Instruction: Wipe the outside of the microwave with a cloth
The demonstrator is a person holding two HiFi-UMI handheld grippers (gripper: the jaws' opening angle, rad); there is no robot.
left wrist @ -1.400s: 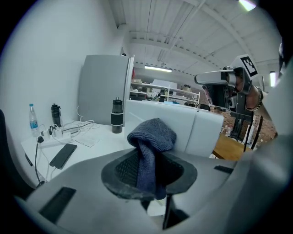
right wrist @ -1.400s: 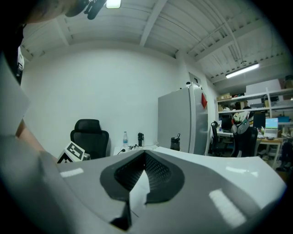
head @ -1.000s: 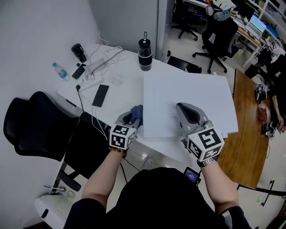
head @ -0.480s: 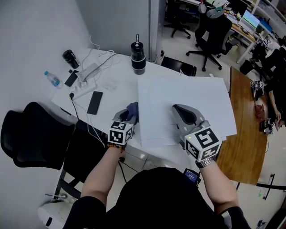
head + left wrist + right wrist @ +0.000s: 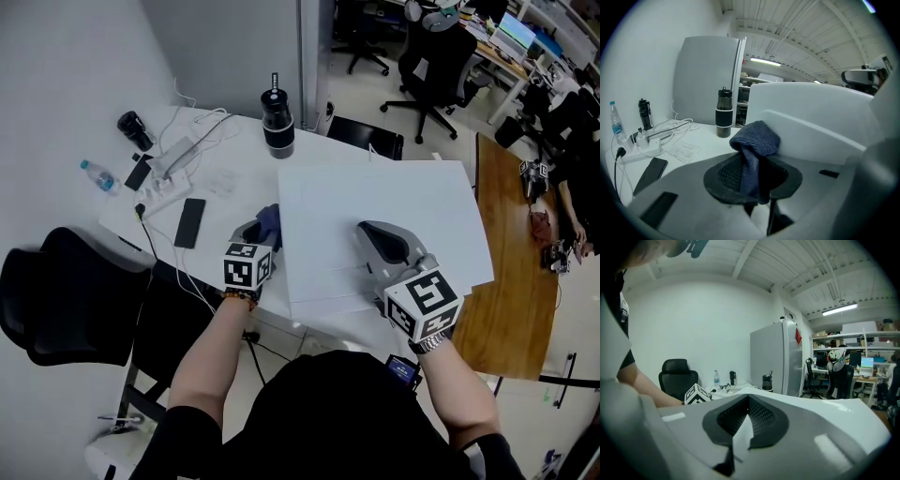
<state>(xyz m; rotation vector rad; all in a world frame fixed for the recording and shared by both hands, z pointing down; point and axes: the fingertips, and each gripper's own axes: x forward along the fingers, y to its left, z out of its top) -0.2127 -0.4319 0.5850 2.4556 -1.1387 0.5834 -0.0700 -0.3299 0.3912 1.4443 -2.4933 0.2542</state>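
left hand-held gripper [image 5: 257, 229] and cloth [image 5: 271, 221], moved farther along microwave [image 5: 384, 197] side

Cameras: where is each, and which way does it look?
Head view: on the person's head, looking down at the microwave; both forearms and tools show.
Left gripper view: on left tool, facing its clamped cloth.
Right gripper view: on right tool, facing across the microwave; left forearm shows.
Both gripper views share the black bottle.
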